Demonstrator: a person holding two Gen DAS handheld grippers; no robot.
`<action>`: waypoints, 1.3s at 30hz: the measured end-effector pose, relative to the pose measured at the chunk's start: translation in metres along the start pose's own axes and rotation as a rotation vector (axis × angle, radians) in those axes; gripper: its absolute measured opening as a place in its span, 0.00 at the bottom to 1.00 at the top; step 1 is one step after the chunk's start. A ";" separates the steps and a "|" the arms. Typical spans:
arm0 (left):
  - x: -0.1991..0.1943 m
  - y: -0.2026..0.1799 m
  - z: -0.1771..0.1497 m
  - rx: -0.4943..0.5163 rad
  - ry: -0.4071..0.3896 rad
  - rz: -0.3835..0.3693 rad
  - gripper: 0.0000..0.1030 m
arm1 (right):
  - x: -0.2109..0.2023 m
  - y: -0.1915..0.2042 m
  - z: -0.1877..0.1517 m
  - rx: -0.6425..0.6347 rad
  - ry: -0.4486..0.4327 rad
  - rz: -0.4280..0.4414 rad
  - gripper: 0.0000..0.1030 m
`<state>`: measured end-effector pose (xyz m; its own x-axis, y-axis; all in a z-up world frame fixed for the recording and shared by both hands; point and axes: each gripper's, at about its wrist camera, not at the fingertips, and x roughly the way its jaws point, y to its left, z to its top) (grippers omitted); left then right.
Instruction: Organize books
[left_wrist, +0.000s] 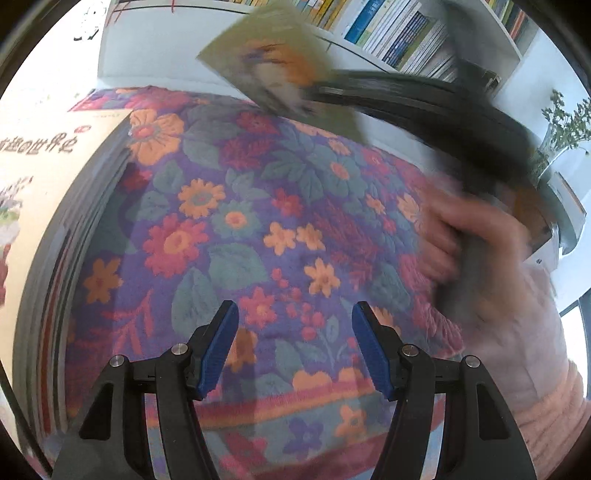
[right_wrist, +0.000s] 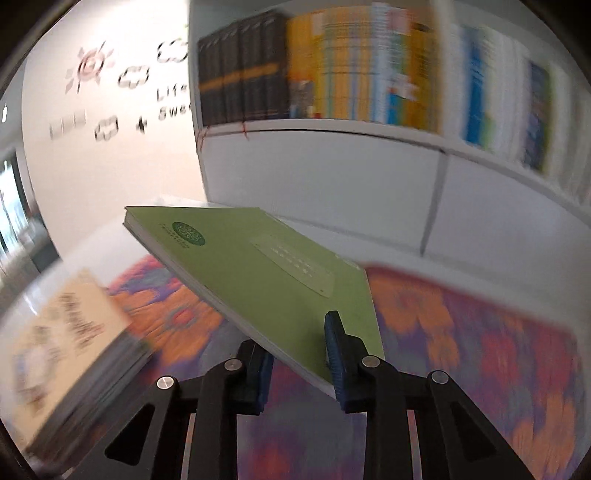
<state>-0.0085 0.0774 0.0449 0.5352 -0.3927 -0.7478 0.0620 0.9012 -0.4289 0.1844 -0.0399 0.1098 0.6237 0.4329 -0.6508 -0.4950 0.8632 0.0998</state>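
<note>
My right gripper (right_wrist: 301, 363) clamps the near corner of a thin green paperback book (right_wrist: 266, 273), lifted clear of the purple floral cloth (right_wrist: 480, 332); its long axis runs from the pads toward the upper left of the frame, its cover tilted. My left gripper (left_wrist: 295, 347) hangs open and empty over the cloth, beside the cream-covered stack of books (left_wrist: 44, 177) at the left edge

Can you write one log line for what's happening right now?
right gripper: shut on green book, lifted | left gripper: open, empty | cream book: on flowery cloth
</note>
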 end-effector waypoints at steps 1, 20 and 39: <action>-0.004 0.001 -0.003 -0.002 -0.005 0.004 0.60 | -0.012 -0.008 -0.006 0.046 0.006 0.027 0.26; 0.018 -0.069 -0.005 0.042 0.062 -0.051 0.60 | -0.240 -0.135 -0.227 0.667 0.067 -0.037 0.41; 0.089 -0.074 0.025 0.009 -0.043 -0.144 0.61 | -0.110 -0.184 -0.172 0.362 0.113 -0.011 0.57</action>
<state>0.0558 -0.0194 0.0228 0.5558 -0.5103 -0.6563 0.1483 0.8377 -0.5257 0.1033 -0.2911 0.0336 0.5475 0.4093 -0.7299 -0.2300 0.9122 0.3390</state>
